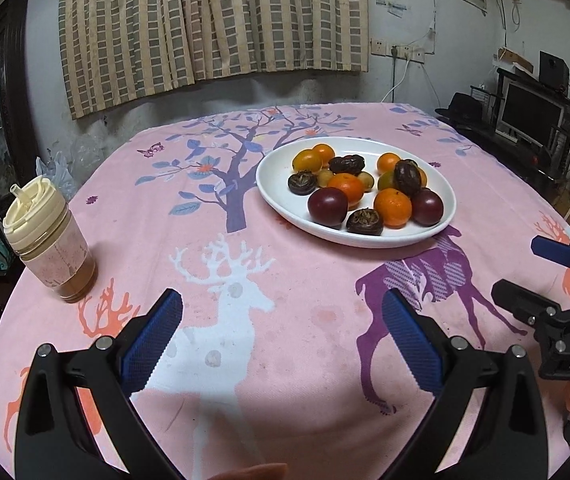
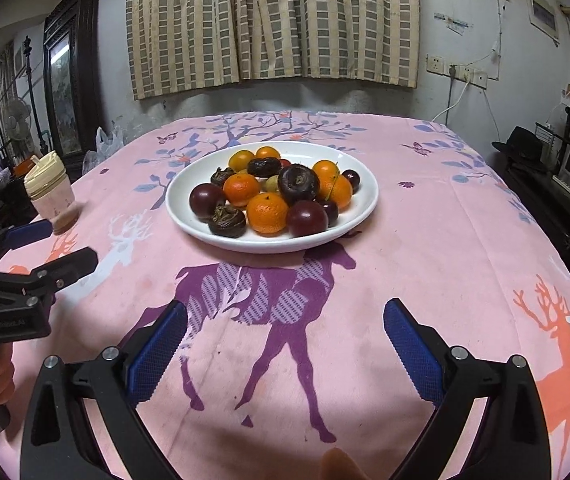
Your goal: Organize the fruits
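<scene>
A white oval plate on the pink tablecloth holds a mixed heap of fruit: orange tangerines, dark red plums, brown wrinkled fruits and small green ones. My left gripper stands open over bare cloth, well short of the plate and left of it. Open too, my right gripper hovers in front of the plate with nothing between its fingers. Each gripper shows at the edge of the other's view, the right gripper, the left gripper.
A lidded cup with a straw spout stands at the table's left side. The wall with a checked curtain lies behind the table. A monitor and shelf are off to the right, a dark framed cabinet to the left.
</scene>
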Tool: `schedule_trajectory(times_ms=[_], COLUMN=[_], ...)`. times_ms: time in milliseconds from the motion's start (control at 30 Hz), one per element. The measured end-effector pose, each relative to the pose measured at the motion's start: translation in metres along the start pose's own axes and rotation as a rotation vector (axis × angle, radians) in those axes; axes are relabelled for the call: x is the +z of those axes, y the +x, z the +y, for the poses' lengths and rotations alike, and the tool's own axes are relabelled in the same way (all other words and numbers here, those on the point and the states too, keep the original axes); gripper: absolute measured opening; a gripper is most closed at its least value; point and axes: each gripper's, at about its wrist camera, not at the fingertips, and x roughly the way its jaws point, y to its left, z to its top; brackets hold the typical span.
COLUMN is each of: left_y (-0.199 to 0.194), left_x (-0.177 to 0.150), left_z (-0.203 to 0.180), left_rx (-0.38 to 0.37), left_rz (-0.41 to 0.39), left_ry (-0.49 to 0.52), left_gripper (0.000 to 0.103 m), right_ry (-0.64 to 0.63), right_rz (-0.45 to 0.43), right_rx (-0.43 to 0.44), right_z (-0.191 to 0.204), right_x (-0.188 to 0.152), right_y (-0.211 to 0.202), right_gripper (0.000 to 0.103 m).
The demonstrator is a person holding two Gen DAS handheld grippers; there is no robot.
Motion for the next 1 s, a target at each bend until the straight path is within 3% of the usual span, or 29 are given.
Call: schedule_trajectory(times_ms=[1000], left_y=[0.0004], left_x=[-0.0042], left_z=[0.0026], left_rx=[-0.001], left_rz=[0.006], left_ry=[-0.020], left_gripper=[0.098], right_ry=[0.003], right_rz=[-0.001], right_rx=[0.004], right_z=[-0.0007], right_x=[-0.0073], right_y=[-0.0052], right_gripper=[0.099])
